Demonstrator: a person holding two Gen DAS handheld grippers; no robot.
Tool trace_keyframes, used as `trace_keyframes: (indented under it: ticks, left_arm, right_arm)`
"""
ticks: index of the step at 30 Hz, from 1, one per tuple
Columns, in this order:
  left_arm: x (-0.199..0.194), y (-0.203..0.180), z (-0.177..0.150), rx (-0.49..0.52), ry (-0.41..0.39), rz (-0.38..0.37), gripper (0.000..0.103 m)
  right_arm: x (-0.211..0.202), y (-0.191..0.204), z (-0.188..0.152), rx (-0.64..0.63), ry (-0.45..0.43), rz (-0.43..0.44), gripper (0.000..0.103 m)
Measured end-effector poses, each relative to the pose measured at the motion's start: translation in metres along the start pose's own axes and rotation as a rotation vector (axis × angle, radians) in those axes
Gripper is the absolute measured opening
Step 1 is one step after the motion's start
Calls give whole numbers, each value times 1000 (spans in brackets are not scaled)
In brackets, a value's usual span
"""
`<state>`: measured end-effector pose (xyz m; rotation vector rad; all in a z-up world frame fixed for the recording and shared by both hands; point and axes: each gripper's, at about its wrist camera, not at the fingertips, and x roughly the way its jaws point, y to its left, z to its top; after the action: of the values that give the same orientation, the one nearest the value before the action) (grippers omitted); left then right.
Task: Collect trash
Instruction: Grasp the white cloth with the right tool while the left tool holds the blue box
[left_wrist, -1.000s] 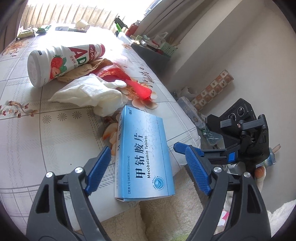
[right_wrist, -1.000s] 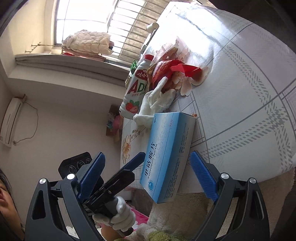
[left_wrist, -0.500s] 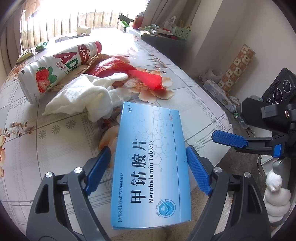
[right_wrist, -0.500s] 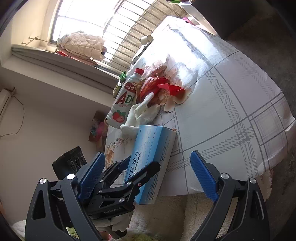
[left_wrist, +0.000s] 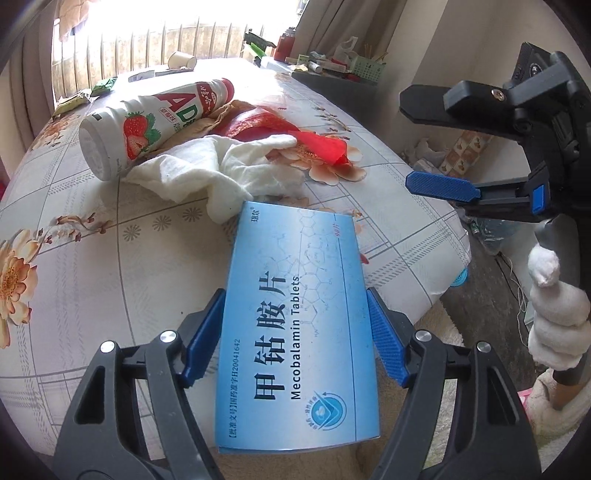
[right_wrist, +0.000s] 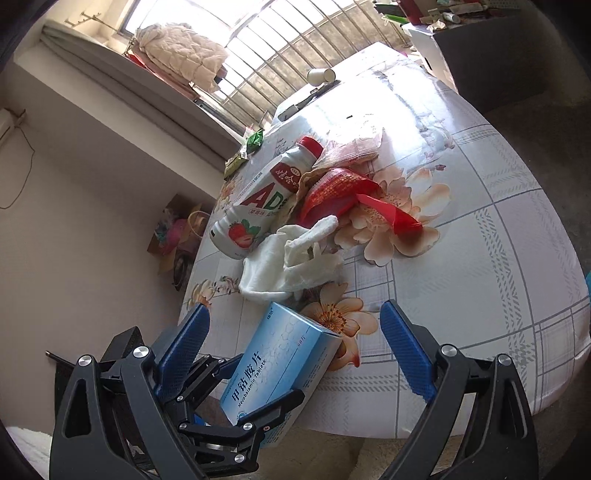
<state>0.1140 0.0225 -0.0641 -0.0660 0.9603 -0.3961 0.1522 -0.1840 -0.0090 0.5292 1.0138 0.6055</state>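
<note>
A blue tablet box (left_wrist: 295, 314) lies at the near edge of the flowered table (left_wrist: 92, 258), its end past the edge. My left gripper (left_wrist: 295, 293) straddles it, jaws closing, both blue pads against the box's long sides. In the right wrist view the same box (right_wrist: 280, 358) sits between the left gripper's black fingers (right_wrist: 273, 402). My right gripper (right_wrist: 293, 314) hovers open above the edge with nothing between its pads; it also shows at the right in the left wrist view (left_wrist: 424, 144). Behind lie a white cloth glove (left_wrist: 221, 170), a strawberry drink bottle (left_wrist: 147, 122) and a red wrapper (left_wrist: 317, 147).
A paper cup (left_wrist: 181, 59) and green packets (left_wrist: 103, 86) lie at the far end by the barred window. A cluttered dark cabinet (left_wrist: 332, 74) stands at the back right. A gloved hand (left_wrist: 554, 325) holds the right gripper's handle. Floor and a fluffy rug lie below the table's edge.
The left jaws have narrowed until their pads meet the box's sides. The right gripper has risen and rolled, and stands higher at the right of the left wrist view.
</note>
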Motion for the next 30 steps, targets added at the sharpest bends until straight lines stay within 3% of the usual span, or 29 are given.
trace_keyframes:
  ticks: [5, 13, 16, 21, 23, 30]
  left_arm:
    - [-19, 20, -17, -47, 2, 36, 70]
    - [-32, 40, -27, -76, -14, 77, 70]
    - [-31, 42, -25, -65, -18, 117, 69]
    - [-30, 45, -24, -63, -23, 124, 69]
    - [-29, 47, -21, -66, -25, 126, 69]
    - [-23, 48, -11, -106, -26, 116, 69]
  right_arm:
    - [37, 29, 22, -123, 51, -47, 91]
    - [93, 53, 37, -249, 101, -206, 90]
    - [106, 55, 32, -285, 122, -255, 79]
    - [102, 35, 23, -269, 133, -289, 39]
    - [90, 24, 21, -231, 138, -272, 29]
    - [34, -12, -7, -112, 85, -295, 24]
